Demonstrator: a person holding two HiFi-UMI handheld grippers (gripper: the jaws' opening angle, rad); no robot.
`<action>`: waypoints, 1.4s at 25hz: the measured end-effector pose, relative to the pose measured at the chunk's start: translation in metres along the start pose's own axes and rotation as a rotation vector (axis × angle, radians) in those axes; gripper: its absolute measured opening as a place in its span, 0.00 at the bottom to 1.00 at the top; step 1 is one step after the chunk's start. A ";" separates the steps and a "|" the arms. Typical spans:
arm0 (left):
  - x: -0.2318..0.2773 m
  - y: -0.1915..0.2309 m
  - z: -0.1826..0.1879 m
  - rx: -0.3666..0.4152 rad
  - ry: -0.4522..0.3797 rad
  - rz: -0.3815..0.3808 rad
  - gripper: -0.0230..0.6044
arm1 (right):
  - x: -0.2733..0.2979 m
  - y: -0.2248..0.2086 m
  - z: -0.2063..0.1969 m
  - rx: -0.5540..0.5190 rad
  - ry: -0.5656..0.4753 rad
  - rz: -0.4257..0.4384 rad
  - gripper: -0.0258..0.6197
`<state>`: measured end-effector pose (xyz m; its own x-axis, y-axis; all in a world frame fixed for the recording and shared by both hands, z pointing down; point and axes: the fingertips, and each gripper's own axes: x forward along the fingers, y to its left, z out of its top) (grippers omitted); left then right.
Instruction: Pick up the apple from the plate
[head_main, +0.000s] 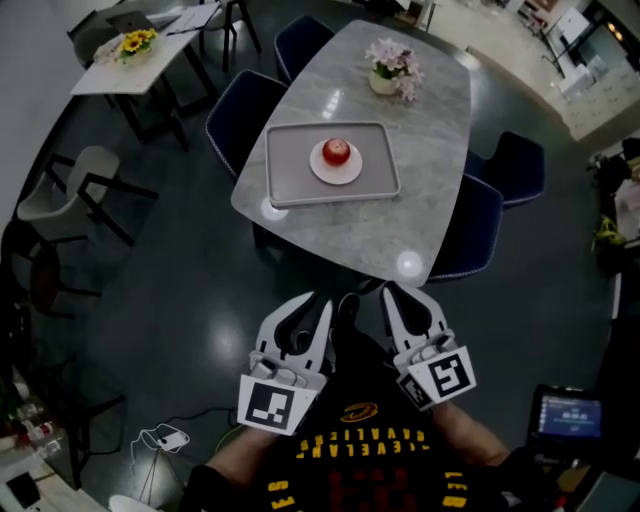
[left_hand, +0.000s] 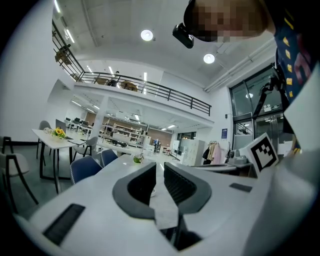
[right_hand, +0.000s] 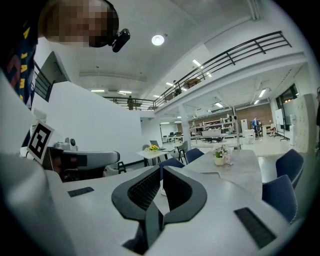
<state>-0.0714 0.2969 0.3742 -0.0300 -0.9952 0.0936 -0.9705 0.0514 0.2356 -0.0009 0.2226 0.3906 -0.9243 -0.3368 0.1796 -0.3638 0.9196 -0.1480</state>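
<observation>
A red apple (head_main: 336, 151) sits on a small white plate (head_main: 337, 173), which rests on a grey tray (head_main: 283, 165) on the marble-topped table (head_main: 400, 220). Both grippers hang low in the head view, close to the person's body and short of the table's near edge. The left gripper (head_main: 312, 300) (left_hand: 160, 167) points level at the table with a narrow gap between its jaws and nothing in it. To its right, the right gripper (head_main: 393, 290) (right_hand: 161, 170) has its jaws together and holds nothing. In both gripper views the jaws block most of the tray, and the apple does not show.
A pot of pink flowers (head_main: 388, 70) (right_hand: 220, 157) stands at the table's far end. Dark blue chairs (head_main: 240, 125) (head_main: 475, 235) ring the table. Another table with yellow flowers (head_main: 135, 45) is at the far left, with a white chair (head_main: 60, 195) nearby. Dark floor lies between the person and the table.
</observation>
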 end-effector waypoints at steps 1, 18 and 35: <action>0.005 0.004 0.000 0.002 0.006 0.004 0.12 | 0.005 -0.005 -0.001 0.012 0.005 -0.002 0.05; 0.129 0.054 0.030 0.062 0.029 0.145 0.12 | 0.111 -0.116 0.034 0.083 -0.034 0.117 0.05; 0.225 0.123 -0.027 -0.059 0.257 0.182 0.12 | 0.152 -0.209 -0.003 0.203 0.086 -0.009 0.05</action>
<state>-0.1907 0.0820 0.4501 -0.1327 -0.9160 0.3786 -0.9391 0.2384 0.2476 -0.0650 -0.0201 0.4519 -0.9107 -0.3184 0.2633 -0.3960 0.8542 -0.3370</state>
